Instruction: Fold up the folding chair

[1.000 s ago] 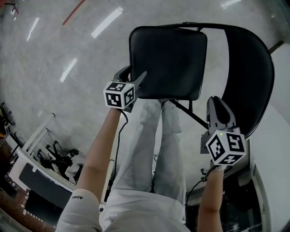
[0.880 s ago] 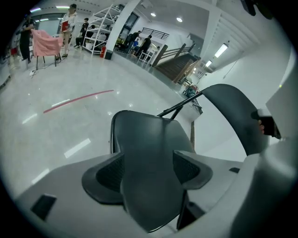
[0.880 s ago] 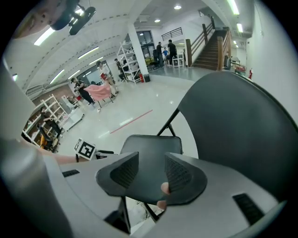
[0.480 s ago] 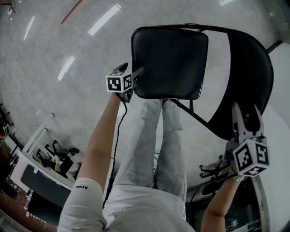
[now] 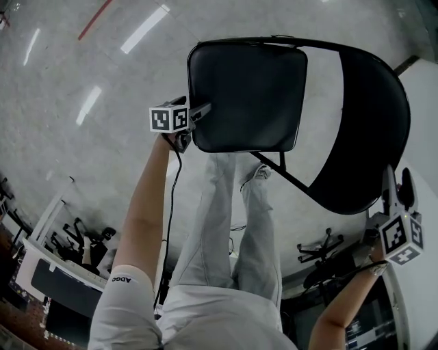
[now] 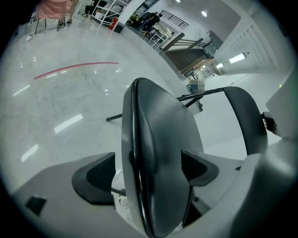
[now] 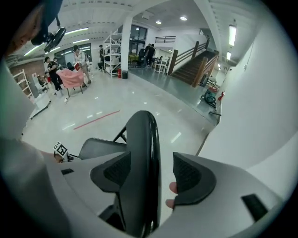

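**Both jaws open, one on the chair's seat and one on its backrest**

The folding chair (image 5: 294, 109) stands on the glossy grey floor (image 5: 82, 157), just in front of the person's legs (image 5: 229, 225). It is toward the floor's right edge, where a white wall (image 5: 426, 102) rises. It isn't folded flat: the black seat (image 5: 246, 96) faces up at the head view. The curved backrest (image 5: 373, 130) spreads off to the seat's right, joined to it by thin black frame tubes (image 5: 280, 172).

The left gripper (image 5: 195, 123) is at the seat's left edge, marker cube (image 5: 169, 117) toward the person, with a black cable (image 5: 174, 198) trailing down the arm. In the left gripper view the seat runs edge-on between the jaws. They have just been opening and now stand wide. The left pad (image 6: 93, 179) is clear of the cushion; the right pad (image 6: 200, 167) sits close beside it, and contact can't be told.

The right gripper (image 5: 398, 195) is at the head view's right edge, by the lower rim of the backrest. In the right gripper view the backrest rim stands upright between the jaws. These have also just been opening and are now wide. There is a clear gap at the right pad (image 7: 193, 179), and the left pad (image 7: 111, 174) is just beside the rim, so nothing is clamped.

A red line (image 5: 96, 19) crosses the floor at far upper left, well apart from the chair
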`<state>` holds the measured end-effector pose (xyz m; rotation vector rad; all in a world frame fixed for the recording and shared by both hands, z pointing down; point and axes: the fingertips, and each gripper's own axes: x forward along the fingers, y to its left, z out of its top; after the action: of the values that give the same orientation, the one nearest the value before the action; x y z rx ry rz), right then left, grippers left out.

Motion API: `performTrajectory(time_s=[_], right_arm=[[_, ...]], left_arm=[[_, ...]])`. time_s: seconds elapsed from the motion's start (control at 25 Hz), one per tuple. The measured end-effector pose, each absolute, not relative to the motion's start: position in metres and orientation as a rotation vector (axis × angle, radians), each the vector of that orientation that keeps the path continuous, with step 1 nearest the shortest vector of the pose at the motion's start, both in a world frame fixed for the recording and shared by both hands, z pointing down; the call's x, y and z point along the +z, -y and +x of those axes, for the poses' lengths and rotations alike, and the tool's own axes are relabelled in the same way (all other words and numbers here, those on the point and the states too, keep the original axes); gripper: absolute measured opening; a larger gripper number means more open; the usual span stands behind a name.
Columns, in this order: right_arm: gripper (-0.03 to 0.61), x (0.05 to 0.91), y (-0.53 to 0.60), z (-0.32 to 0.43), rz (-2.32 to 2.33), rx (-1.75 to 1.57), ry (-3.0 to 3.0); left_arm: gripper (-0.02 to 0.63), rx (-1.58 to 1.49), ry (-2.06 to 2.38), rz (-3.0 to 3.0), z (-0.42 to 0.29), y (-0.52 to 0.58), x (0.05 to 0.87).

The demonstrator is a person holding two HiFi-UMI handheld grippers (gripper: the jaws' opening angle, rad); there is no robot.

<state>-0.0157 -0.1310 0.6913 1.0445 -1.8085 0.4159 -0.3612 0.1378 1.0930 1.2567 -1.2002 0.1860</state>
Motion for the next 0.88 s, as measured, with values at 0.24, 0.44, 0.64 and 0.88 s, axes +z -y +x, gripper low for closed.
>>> performTrajectory(time_s=[0.24, 0.44, 0.64, 0.88], right_arm=[[0.258, 0.730, 0.127, -0.004, 0.998, 0.515, 1.759], [0.258, 0.750, 0.128, -0.009, 0.963, 0.662, 1.789], [0.258, 0.764, 0.119, -0.010, 0.831, 0.572, 1.720], [0.258, 0.766, 0.115, -0.010, 0.813, 0.545, 1.700]], left_arm=[[0.430, 0.191, 1.146, 1.251, -0.359, -0.139, 1.111], [0.430, 0.051, 1.086, 1.240, -0.353, -0.138, 1.114], [0.434, 0.007, 1.061, 1.251, -0.335, -0.132, 1.119], [0.434, -0.010, 1.035, 1.258, -0.333, -0.130, 1.121]])
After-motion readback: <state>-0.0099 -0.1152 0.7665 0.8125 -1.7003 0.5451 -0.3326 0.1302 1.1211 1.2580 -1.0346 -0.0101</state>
